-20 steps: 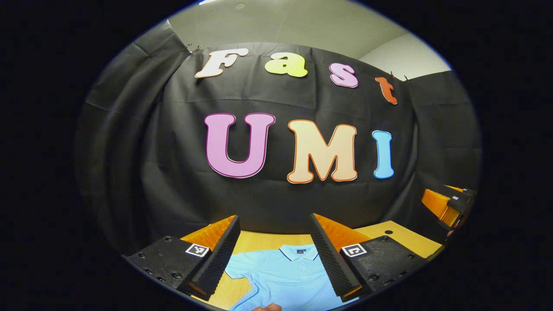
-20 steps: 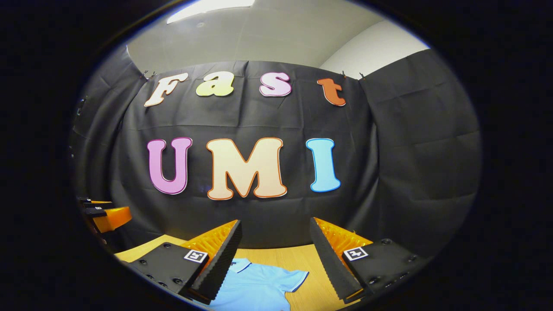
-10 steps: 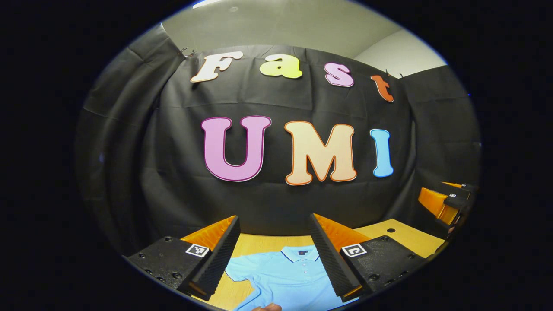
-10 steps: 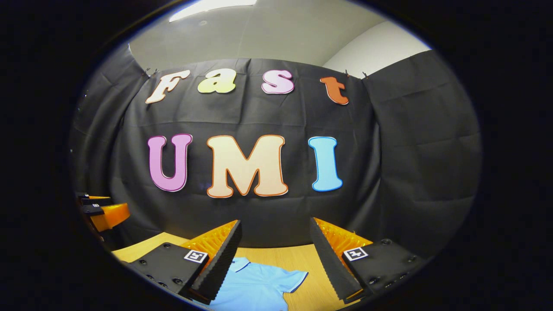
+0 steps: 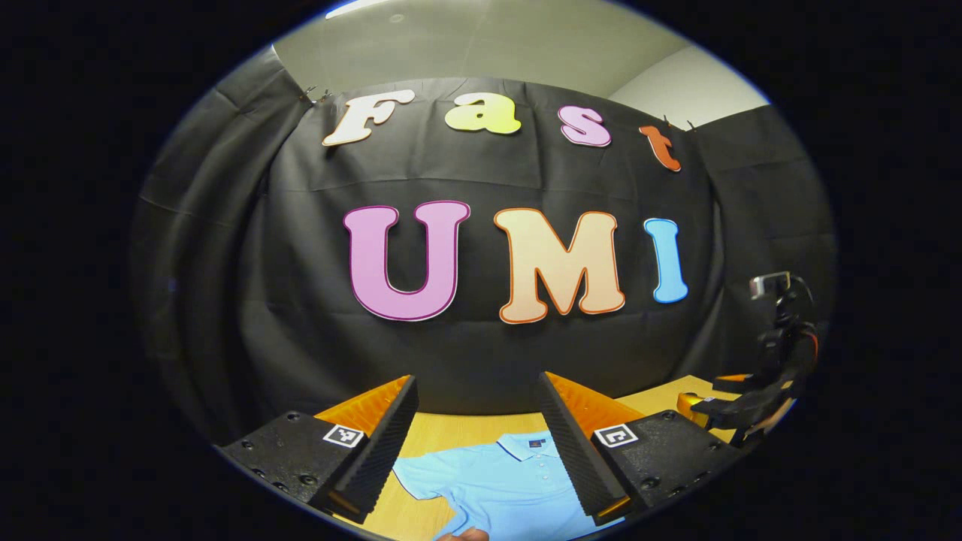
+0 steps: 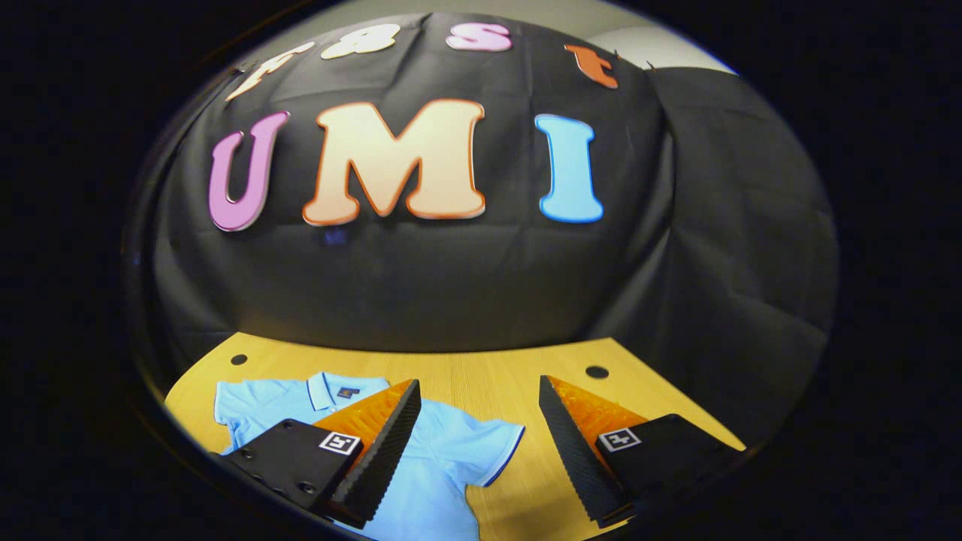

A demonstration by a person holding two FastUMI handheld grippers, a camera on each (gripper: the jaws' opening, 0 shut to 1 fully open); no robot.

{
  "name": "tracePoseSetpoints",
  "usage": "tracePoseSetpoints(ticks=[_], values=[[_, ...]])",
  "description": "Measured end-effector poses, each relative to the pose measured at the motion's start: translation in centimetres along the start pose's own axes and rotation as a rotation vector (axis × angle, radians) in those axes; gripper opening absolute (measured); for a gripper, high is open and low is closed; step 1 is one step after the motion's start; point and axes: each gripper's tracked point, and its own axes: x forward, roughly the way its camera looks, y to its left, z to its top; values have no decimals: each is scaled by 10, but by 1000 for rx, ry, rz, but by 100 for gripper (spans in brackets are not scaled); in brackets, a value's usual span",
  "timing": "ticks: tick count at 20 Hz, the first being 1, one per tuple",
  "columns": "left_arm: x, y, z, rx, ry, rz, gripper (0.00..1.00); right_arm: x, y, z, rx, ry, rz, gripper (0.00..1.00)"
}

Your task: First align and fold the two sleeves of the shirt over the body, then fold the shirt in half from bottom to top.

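A light blue polo shirt (image 5: 496,488) lies flat on the wooden table (image 5: 451,428), collar toward the far wall. In the left gripper view my left gripper (image 5: 477,443) is open above the shirt's chest, holding nothing. The right gripper view has the shirt (image 6: 443,458) with both short sleeves spread, the right sleeve (image 6: 488,447) ending between the fingers. My right gripper (image 6: 477,443) is open over that sleeve and the bare table beside it. The right gripper also appears at the far right (image 5: 740,409) of the left gripper view, low over the table.
The black cloth wall (image 6: 421,278) rises right behind the table's far edge. Two small round holes (image 6: 597,372) sit in the tabletop near that edge. A fingertip (image 5: 462,535) peeks in at the bottom of the left gripper view.
The right gripper has tilted down and dropped toward the table, so its view now takes in most of the shirt. The left gripper has barely moved.
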Motion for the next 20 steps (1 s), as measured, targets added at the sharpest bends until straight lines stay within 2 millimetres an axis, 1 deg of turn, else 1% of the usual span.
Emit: tracePoseSetpoints(ticks=[2,3,4,6,7,8,10,11,12,13,15,16,17,18,19,20], values=[[8,3,-3,9,5,4,94,26,-4,-25,-18,53,-29,99],[12,4,-6,11,10,3,93,37,-6,-38,-32,82,-39,99],[14,4,-8,13,18,3,95,45,-9,-50,-42,116,-49,99],[20,6,-12,14,29,4,95,64,-10,-77,-46,190,-61,99],[22,7,-15,13,34,5,94,71,-13,-90,-47,219,-65,99],[25,8,-17,14,39,8,96,78,-15,-100,-45,249,-69,100],[29,12,-24,15,54,15,95,89,-16,-123,-43,304,-73,98],[31,14,-27,18,62,22,94,94,-18,-135,-35,336,-77,99],[32,17,-28,19,67,27,95,98,-21,-144,-25,366,-88,99],[33,19,-30,20,69,31,95,101,-23,-152,-12,389,-95,100],[35,22,-32,20,74,41,95,105,-26,-164,3,422,-110,99],[36,22,-33,20,79,44,95,104,-24,-168,17,448,-99,99],[37,22,-35,19,84,45,95,109,-21,-168,40,442,-94,99],[38,23,-36,18,86,47,95,106,-21,-167,49,449,-93,97],[38,23,-38,17,89,48,95,107,-17,-169,72,457,-83,95],[37,23,-39,17,91,50,95,110,-15,-167,74,448,-87,84]])
